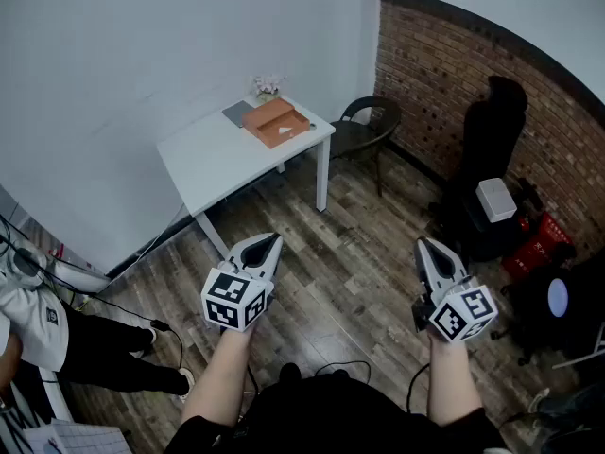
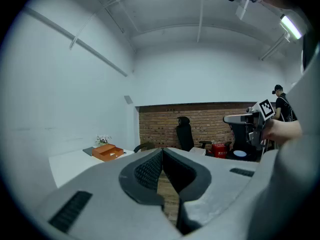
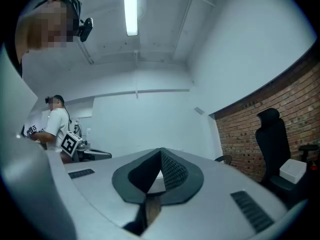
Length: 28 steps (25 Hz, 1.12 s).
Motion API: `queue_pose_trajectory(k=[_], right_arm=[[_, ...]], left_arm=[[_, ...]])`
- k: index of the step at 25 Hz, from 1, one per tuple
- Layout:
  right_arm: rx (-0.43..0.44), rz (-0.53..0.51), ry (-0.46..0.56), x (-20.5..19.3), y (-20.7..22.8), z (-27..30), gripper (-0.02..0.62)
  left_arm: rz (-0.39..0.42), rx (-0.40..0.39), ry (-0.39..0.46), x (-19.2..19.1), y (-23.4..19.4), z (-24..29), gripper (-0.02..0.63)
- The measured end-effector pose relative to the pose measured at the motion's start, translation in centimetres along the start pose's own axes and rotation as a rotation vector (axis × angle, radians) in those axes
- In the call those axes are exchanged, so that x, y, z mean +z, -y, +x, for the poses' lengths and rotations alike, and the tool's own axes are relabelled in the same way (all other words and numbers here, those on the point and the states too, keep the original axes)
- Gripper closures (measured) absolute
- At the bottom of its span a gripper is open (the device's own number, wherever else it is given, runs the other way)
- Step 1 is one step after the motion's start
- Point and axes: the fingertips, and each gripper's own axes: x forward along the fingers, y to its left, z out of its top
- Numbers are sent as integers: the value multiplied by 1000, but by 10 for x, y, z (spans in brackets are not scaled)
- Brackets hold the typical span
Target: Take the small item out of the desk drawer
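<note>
A white desk [image 1: 217,159] stands against the far wall, well ahead of me. On its back right corner lies an orange box [image 1: 276,122] with something small and white in it; the left gripper view shows the orange box [image 2: 107,152] too. No drawer shows from here. My left gripper [image 1: 274,240] and right gripper [image 1: 422,244] hang side by side over the wooden floor, far short of the desk. Both point ahead with jaw tips together and nothing between them, as the left gripper [image 2: 162,151] and right gripper [image 3: 160,152] also show in their own views.
A dark chair [image 1: 364,126] stands right of the desk. By the brick wall [image 1: 444,83] are a black office chair [image 1: 492,140], a white box [image 1: 495,199] and a red box [image 1: 534,244]. A person [image 1: 38,329] sits at the left. Cables [image 1: 142,315] trail on the floor.
</note>
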Motion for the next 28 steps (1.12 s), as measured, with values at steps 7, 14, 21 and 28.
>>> queue_pose_trajectory(k=[7, 14, 21, 28], right_arm=[[7, 6, 14, 0, 13, -14, 592], [3, 30, 15, -5, 38, -30, 592], [93, 105, -9, -20, 45, -36, 591], [82, 141, -33, -30, 73, -5, 591]], left_arm=[[-7, 6, -1, -3, 14, 1, 595], [-1, 19, 7, 0, 39, 8, 595], [-13, 27, -12, -7, 54, 20, 594], [-16, 21, -21, -7, 37, 48, 595]])
